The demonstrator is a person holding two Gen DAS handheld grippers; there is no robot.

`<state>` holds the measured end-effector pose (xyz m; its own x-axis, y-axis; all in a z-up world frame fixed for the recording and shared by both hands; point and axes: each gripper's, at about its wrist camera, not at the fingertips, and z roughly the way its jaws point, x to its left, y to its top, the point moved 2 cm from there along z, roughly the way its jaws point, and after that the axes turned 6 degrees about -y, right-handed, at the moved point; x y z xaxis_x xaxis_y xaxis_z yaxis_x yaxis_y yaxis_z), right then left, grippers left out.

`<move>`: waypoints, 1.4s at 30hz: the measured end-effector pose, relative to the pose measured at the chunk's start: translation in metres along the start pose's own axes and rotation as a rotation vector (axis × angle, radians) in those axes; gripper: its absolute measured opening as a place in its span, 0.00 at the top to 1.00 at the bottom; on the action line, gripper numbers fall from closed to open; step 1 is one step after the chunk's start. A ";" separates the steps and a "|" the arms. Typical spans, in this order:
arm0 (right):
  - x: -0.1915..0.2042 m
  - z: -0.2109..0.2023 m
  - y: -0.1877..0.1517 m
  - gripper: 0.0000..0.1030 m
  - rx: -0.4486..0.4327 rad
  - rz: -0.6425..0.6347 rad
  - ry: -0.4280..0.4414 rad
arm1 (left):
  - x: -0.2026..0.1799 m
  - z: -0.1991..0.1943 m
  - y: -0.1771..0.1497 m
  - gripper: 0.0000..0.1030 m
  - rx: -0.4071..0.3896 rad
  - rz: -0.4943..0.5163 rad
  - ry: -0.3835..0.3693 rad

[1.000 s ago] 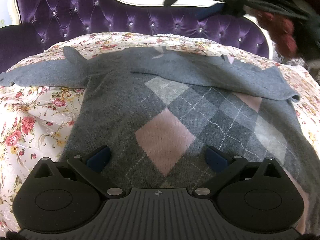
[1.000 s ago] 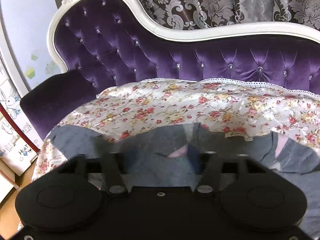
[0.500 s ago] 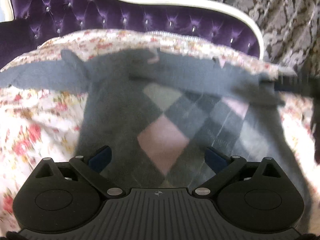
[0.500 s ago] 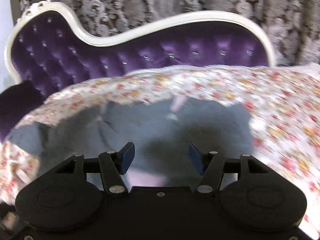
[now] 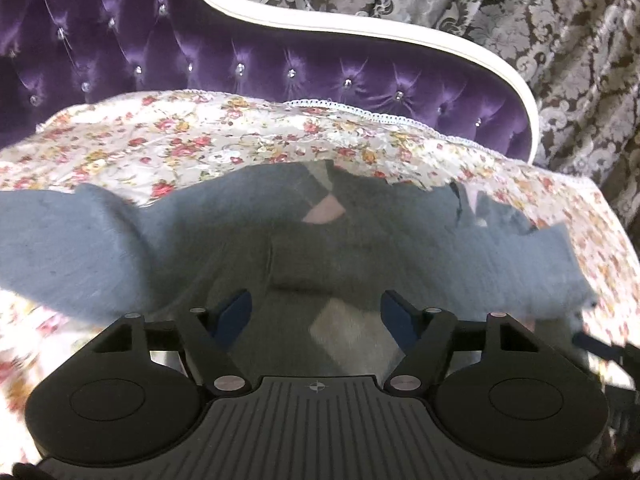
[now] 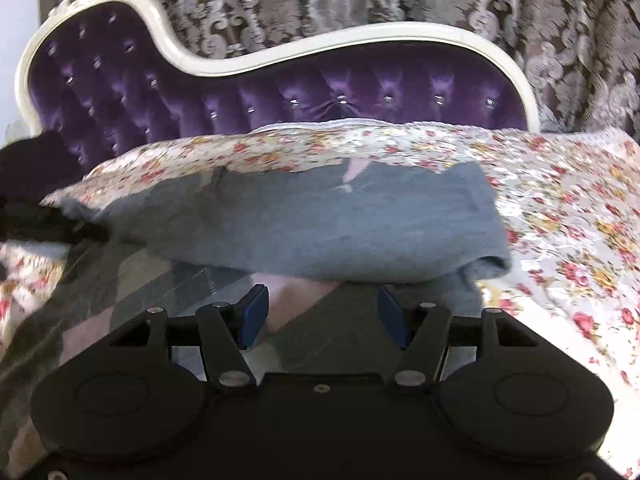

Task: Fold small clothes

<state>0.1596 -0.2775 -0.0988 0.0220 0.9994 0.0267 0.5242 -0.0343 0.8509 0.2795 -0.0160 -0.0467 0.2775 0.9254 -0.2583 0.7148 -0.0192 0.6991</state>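
In the left wrist view, a grey sweater (image 5: 248,240) is seen spread across the middle of the frame on a floral cover (image 5: 224,140), with one plain grey sleeve stretched toward the left edge and another grey sleeve laid across the body toward the right. A small pink patch is visible near the neckline at the upper centre, and a pale diamond of the argyle pattern is seen low in the centre. The left gripper (image 5: 316,312) is shown at the bottom centre with its blue-padded fingers spread apart above the knit, nothing being held between them. A purple tufted sofa back (image 5: 280,68) with a white frame is seen across the top, and patterned curtains (image 5: 540,20) at the upper right. In the right wrist view, the sweater (image 6: 320,224) is seen in the middle of the frame, a grey sleeve folded across it, with pink and grey argyle diamonds exposed at the lower left. The right gripper (image 6: 322,312) is shown at the lower centre, its fingers held wide apart and empty.
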 end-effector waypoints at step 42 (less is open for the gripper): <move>-0.061 0.024 0.019 0.28 0.056 0.012 -0.164 | 0.052 0.008 0.032 0.94 -0.114 -0.081 0.082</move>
<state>0.1890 -0.3395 -0.0969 0.1650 0.9848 -0.0536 0.5699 -0.0508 0.8202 0.3220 0.0289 -0.0431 0.1653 0.9500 -0.2649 0.6539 0.0955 0.7505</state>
